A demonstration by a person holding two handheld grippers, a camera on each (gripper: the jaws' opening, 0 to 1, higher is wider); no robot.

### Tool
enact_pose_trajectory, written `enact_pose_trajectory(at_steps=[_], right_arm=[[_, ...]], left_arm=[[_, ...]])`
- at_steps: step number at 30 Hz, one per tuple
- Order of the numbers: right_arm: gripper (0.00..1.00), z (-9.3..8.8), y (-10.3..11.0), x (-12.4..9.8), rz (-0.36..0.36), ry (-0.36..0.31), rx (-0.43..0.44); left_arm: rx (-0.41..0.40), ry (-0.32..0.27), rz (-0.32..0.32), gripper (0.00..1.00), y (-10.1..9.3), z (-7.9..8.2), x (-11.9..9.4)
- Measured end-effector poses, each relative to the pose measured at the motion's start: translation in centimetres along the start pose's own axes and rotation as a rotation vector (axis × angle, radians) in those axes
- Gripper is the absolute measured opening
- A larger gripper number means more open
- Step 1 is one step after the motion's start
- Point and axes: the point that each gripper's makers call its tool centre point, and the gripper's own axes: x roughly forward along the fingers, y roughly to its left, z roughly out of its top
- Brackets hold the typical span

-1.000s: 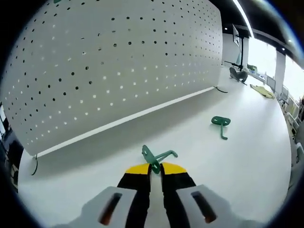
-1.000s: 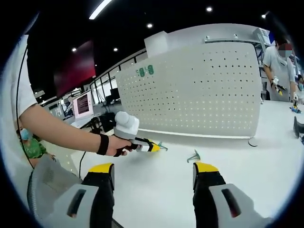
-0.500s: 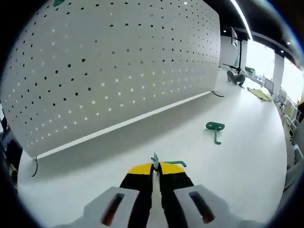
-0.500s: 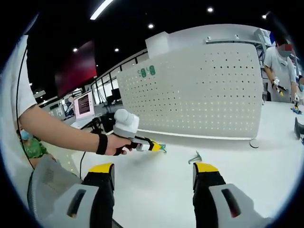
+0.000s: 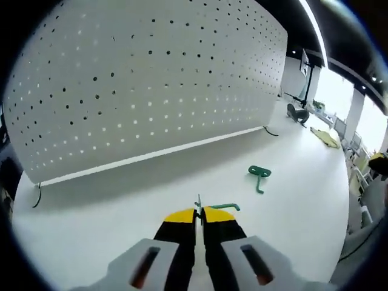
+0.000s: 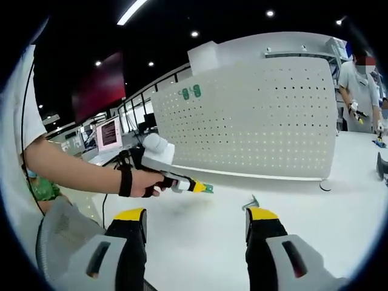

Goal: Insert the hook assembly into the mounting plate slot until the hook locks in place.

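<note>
Left gripper view: left claw (image 5: 199, 213) pinches a green hook (image 5: 213, 207); pegboard (image 5: 139, 85) ahead. Right claw (image 6: 197, 219) spread.

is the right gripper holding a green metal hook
No, the right gripper stands open and empty, while the second green metal hook lies on the white table ahead.

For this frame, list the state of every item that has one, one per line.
Left gripper: shut on a green metal hook, held clear of the table.
Green metal hook: gripped, not yet in the pegboard.
Second green hook: lying loose on the white table.
White perforated pegboard: upright; two green hooks mounted near its top.
Right gripper: open, empty.
</note>
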Motion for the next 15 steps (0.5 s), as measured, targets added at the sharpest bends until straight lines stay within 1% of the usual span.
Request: enact_pose_trajectory(at_steps=[3,8,11,15], right_arm=[[0.65,0.2,0.2,0.0,0.007,-0.005,-0.007],[0.64,0.2,0.5,0.1,0.020,0.002,-0.014],[0.62,0.2,0.7,0.2,0.026,0.000,-0.014],[0.61,0.3,0.9,0.3,0.037,0.003,-0.021]], left_arm=[[-0.041,0.001,-0.008,0.03,0.2,-0.1,-0.4],[-0.043,0.001,-0.029,0.03,-0.6,0.2,-1.2],[-0.105,0.008,-0.084,0.03,-1.5,0.2,-1.7],[-0.098,-0.001,-0.102,0.03,-2.3,0.7,-2.4]])
